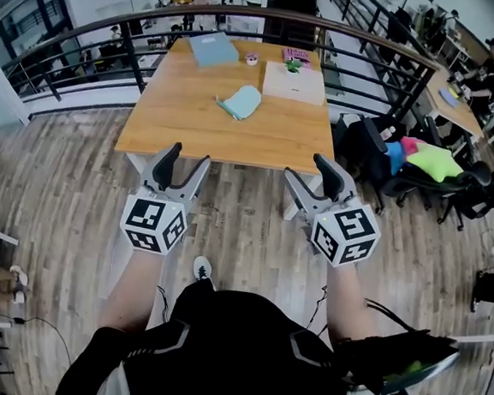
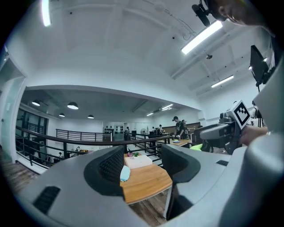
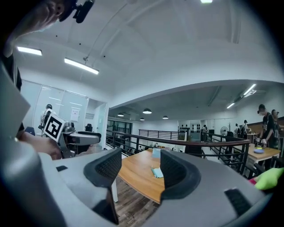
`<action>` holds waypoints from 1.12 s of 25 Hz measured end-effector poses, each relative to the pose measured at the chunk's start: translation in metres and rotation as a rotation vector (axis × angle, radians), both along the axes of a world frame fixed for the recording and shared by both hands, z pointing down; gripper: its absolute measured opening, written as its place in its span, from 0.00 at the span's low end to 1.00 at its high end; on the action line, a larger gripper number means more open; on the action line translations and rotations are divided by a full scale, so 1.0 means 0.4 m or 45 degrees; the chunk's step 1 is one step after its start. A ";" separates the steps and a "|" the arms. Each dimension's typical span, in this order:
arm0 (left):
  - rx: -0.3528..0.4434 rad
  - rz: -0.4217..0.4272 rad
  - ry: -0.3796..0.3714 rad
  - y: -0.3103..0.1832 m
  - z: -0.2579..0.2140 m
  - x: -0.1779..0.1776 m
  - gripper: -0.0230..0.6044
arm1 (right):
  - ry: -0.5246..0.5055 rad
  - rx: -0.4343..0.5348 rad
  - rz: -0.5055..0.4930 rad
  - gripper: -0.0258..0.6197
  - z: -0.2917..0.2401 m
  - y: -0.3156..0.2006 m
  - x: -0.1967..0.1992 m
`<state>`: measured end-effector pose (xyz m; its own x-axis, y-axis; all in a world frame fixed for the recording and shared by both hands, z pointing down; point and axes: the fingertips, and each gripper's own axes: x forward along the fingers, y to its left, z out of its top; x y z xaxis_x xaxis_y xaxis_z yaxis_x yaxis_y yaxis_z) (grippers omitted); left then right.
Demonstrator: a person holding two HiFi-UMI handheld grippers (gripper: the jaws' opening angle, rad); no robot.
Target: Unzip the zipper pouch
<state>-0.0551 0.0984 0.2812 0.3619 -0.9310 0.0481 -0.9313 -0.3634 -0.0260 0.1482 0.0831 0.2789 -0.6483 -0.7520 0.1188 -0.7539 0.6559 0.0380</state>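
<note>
The light teal zipper pouch [image 1: 241,102] was seen lying flat near the middle of the wooden table [image 1: 260,142]. Its long axis was set diagonally, from near-left to far-right; which end carried the zipper pull could not be told. A white box [image 1: 294,83] was placed just beyond it to the right, and a blue folder [image 1: 213,49] farther off to the left. No step was judged begun. The left gripper [image 1: 188,154] and right gripper [image 1: 305,166] were held short of the table's near edge, jaws wide apart, nothing between them. A forward reach was called for next: one gripper to pin the pouch, the other to take the pull.
</note>
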 end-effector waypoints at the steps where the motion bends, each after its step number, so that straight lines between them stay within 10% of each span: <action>1: 0.005 0.005 0.001 -0.029 -0.002 -0.019 0.46 | 0.000 -0.001 0.008 0.47 -0.001 -0.027 -0.016; 28: -0.070 0.124 0.073 -0.501 0.060 -0.388 0.46 | 0.026 -0.106 0.110 0.46 0.044 -0.470 -0.359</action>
